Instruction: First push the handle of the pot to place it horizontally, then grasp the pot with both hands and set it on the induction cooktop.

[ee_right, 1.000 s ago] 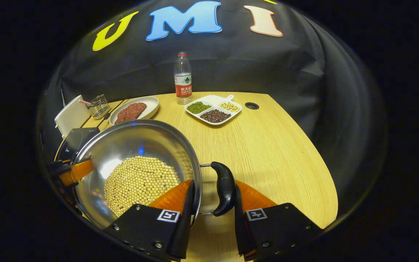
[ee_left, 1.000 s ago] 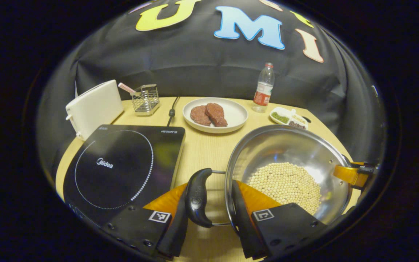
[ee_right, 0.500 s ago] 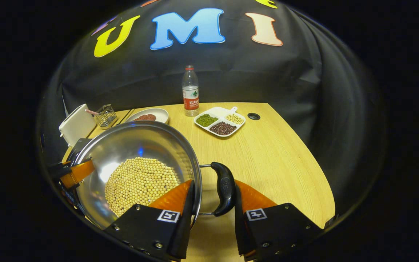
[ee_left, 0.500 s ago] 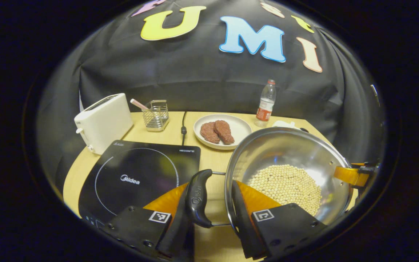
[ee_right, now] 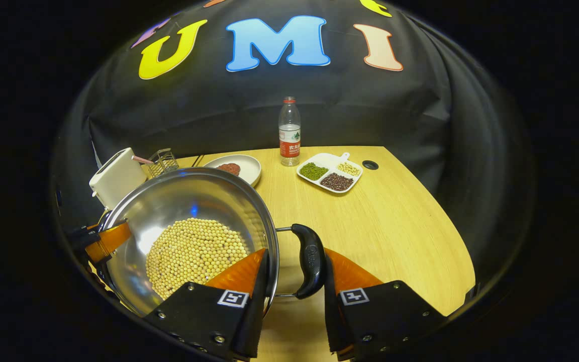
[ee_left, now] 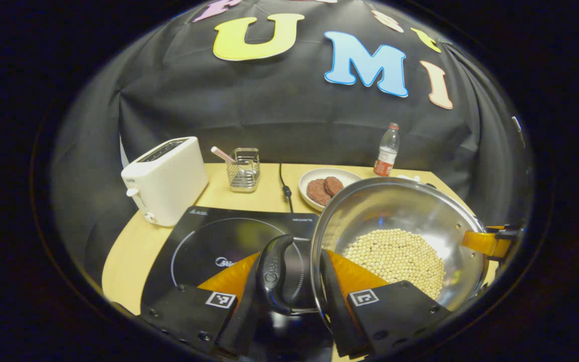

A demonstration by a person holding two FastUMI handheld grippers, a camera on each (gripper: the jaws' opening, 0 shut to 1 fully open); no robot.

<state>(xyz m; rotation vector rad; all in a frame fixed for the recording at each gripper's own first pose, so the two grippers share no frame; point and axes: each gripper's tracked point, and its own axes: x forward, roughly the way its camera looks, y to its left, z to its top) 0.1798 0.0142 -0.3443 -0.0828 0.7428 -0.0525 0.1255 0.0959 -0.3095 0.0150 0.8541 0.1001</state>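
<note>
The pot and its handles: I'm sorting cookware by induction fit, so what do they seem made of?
The pot looks like polished metal, perhaps stainless steel: its inner wall mirrors light and the beans. Its handles look like black moulded plastic, smooth with a slight sheen, on thin metal wire brackets. Whether it's magnetic can't be told.

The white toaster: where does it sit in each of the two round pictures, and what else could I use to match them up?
Left gripper view: the toaster stands at left of centre, on the table's far left, behind the induction cooktop.
Right gripper view: the toaster is small, at the left, just above the rim of the pot.
Shared landmark: the water bottle standing by the black cloth wall.
</note>
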